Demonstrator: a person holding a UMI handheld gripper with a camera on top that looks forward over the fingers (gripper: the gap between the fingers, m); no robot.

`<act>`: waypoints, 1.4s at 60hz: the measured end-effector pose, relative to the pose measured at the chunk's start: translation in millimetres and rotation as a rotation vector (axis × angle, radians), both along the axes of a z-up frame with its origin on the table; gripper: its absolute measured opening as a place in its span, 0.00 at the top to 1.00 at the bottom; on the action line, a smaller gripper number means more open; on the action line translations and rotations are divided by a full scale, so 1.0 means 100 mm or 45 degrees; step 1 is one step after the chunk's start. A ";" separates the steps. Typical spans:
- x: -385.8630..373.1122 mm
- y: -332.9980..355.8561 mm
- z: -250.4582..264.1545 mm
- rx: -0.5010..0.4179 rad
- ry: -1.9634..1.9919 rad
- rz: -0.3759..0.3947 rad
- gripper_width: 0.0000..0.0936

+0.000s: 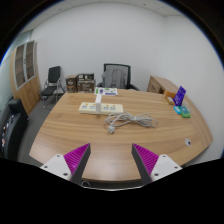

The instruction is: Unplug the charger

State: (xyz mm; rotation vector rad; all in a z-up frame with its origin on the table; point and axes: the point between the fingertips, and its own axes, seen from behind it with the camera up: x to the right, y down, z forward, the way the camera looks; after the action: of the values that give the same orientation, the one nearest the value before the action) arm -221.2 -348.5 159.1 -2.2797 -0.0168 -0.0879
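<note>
A: Where is the claw?

B: It hangs over the near edge of the bench, fingers wide apart, with bare wood between the two purple pads. It has hold of nothing.

A: And the charger?

B: Well ahead of the fingers, around the middle of the bench. A white power strip lies there lengthwise, and just in front of it a loose bundle of pale cable is coiled. Something seems to be plugged into the strip, but it is too small to tell what.

A: Is the claw near any of it?

B: No, well apart. An open stretch of bench lies between the fingertips and the cable.

A: What else is on the bench?

B: A flat white item at the far edge beyond the strip. On the right side a purple thing stands upright, with a small teal thing just beside it.

A: And around the room?

B: A mesh-backed chair at the far side, a dark chair by the left wall next to a wooden cabinet, and a low wooden unit on the right.
</note>
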 end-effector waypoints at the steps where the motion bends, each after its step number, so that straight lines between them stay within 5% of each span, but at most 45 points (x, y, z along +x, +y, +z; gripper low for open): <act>1: -0.06 0.09 -0.04 0.010 0.007 0.008 0.08; 17: -0.69 1.90 -0.46 0.230 0.050 0.059 0.08; 32: -0.66 3.02 -1.00 0.222 0.013 -0.027 0.22; 36: -0.64 3.16 -1.06 0.215 0.006 -0.042 0.33; 43: -0.53 3.27 -1.12 0.210 -0.031 -0.093 0.72; 62: -0.58 3.28 -1.06 0.176 0.016 -0.047 0.85; 65: -0.58 3.30 -0.90 0.222 0.036 -0.044 0.85; 74: -0.73 3.50 0.88 0.697 -0.024 0.097 0.85; 78: -0.71 3.55 1.42 0.792 0.057 0.131 0.85; 84: -0.25 3.65 1.54 0.801 0.120 0.092 0.85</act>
State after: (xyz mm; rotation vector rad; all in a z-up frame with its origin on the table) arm -246.6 16.8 313.3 -1.6506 -0.0186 0.0487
